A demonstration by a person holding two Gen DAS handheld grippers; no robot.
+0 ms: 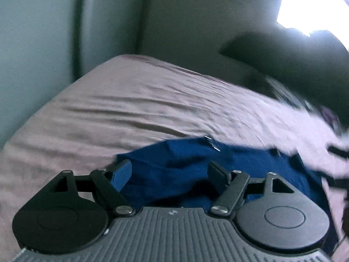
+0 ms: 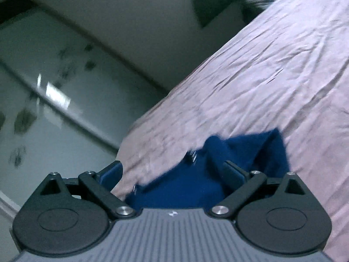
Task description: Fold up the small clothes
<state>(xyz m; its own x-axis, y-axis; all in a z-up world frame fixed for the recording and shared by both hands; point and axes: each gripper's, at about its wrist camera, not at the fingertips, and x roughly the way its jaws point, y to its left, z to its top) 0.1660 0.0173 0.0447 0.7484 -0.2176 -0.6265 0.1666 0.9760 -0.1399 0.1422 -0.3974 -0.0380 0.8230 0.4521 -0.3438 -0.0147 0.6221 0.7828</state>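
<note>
A dark blue garment [image 1: 185, 163] lies crumpled on a bed with a wrinkled pink sheet [image 1: 130, 100]. My left gripper [image 1: 169, 172] is open just above the garment, its fingers spread wide with cloth showing between them. In the right wrist view the same blue garment [image 2: 240, 152] lies on the pink sheet [image 2: 261, 76] near the bed's edge. My right gripper [image 2: 172, 174] is open over it, with the right finger [image 2: 234, 173] against the cloth. A small metal clip or tag [image 2: 192, 158] shows on the garment's edge.
The bed's edge drops to a pale floor [image 2: 54, 109] on the left of the right wrist view. A wall [image 1: 43, 32] runs behind the bed. A dark shape [image 1: 294, 50] and other blurred items [image 1: 316, 109] lie at the far right.
</note>
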